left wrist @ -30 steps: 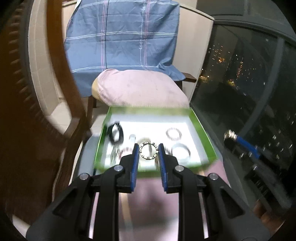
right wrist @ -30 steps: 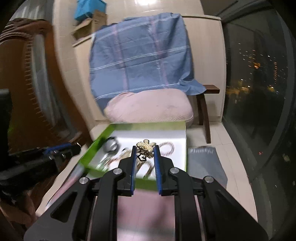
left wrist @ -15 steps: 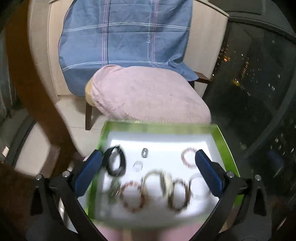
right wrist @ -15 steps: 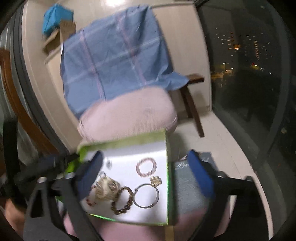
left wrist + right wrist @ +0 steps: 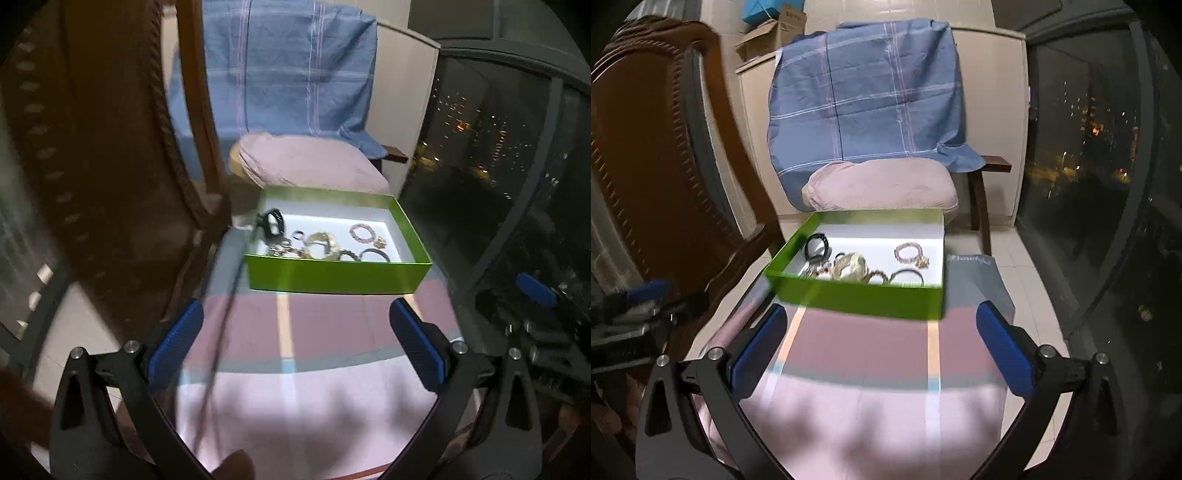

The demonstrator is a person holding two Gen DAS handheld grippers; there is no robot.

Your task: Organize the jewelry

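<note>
Pink striped cloth [image 5: 864, 369] covers the surface under both tools, with a dark night window at the right. Each tool's blue pads [image 5: 177, 339] stand spread as wide as they go, gripping nothing. Left gripper [image 5: 295, 343] and right gripper [image 5: 882, 343] both tilt downward toward the green box [image 5: 857, 295], well short of it. Its long side lies crosswise; bracelets [image 5: 849, 269] lie clustered inside.

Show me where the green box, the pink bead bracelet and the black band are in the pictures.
green box [image 5: 860, 299]: right wrist view, on its near outer wall.
pink bead bracelet [image 5: 898, 254]: right wrist view, on its left beads.
black band [image 5: 280, 224]: left wrist view, on its right side.
</note>
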